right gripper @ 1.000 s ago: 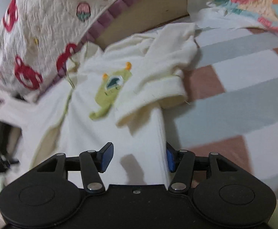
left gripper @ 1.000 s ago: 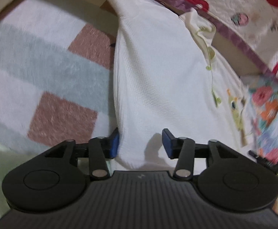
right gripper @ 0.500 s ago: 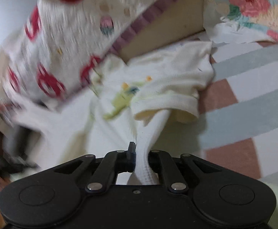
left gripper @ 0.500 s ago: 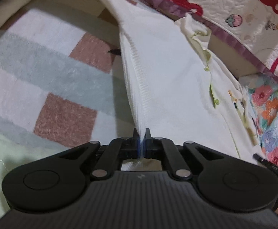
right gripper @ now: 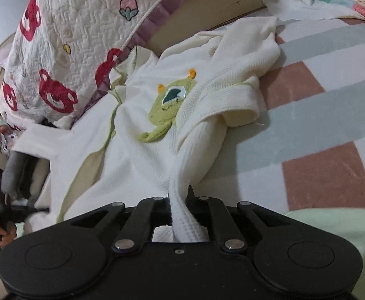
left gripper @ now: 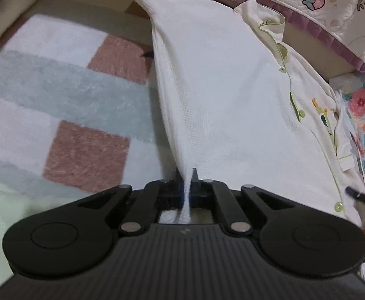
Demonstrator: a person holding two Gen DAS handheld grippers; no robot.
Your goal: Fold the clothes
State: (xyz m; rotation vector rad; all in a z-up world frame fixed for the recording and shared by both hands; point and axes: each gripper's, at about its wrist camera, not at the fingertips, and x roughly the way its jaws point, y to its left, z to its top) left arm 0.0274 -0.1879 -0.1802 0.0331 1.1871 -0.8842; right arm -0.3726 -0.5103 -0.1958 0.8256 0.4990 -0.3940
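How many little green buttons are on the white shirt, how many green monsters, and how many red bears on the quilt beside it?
Going by the left wrist view for buttons, the right wrist view for the rest:
Green buttons on the white shirt: 3
Green monsters: 1
Red bears on the quilt: 5 at least partly showing
Total: 9

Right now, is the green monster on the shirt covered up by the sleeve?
No, the green monster shows fully on the shirt, with the sleeve folded beside it.

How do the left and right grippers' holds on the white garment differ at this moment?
The left gripper pinches a thin, flat edge of the white garment; the right gripper, jaws closing, squeezes a thick bunched roll. The fabric leading from the left is taut; from the right it is rumpled. Both have cloth between their jaws.
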